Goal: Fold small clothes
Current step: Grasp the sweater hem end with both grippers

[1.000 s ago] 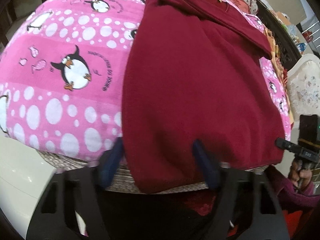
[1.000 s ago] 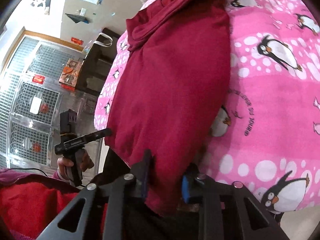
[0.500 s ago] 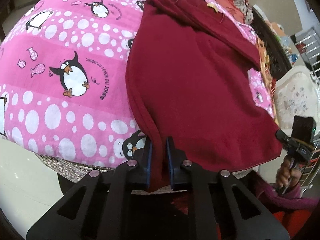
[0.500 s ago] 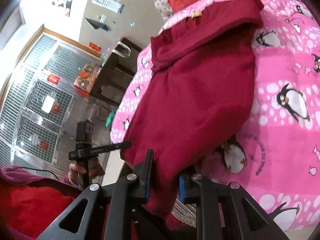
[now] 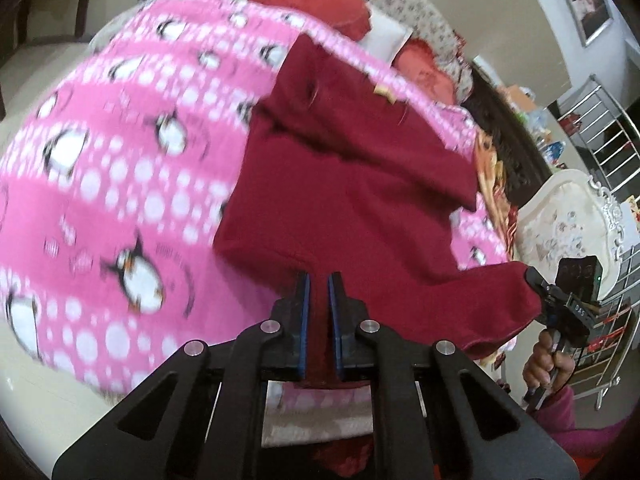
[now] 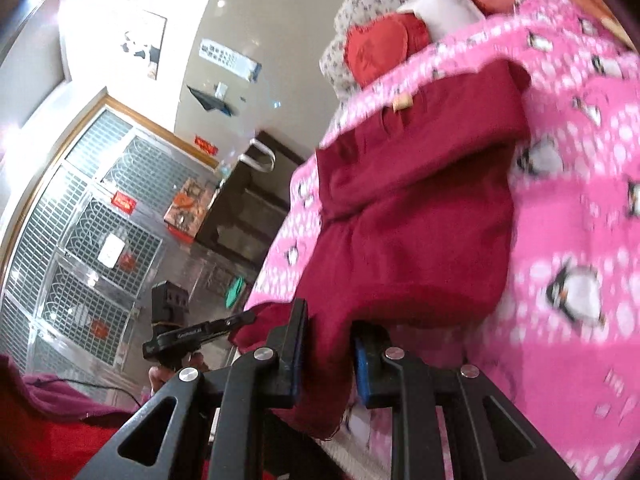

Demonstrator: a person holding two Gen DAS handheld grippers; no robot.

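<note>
Since the earlier frame, the left tongs (image 5: 318, 300) have closed on the near hem of the maroon garment (image 5: 344, 184); both hem corners now hang lifted off the pink penguin blanket (image 5: 120, 184). Right tongs (image 6: 326, 344) pinch the other corner. Red cushions (image 6: 376, 50) lie beyond. The blanket is blurred.
</note>
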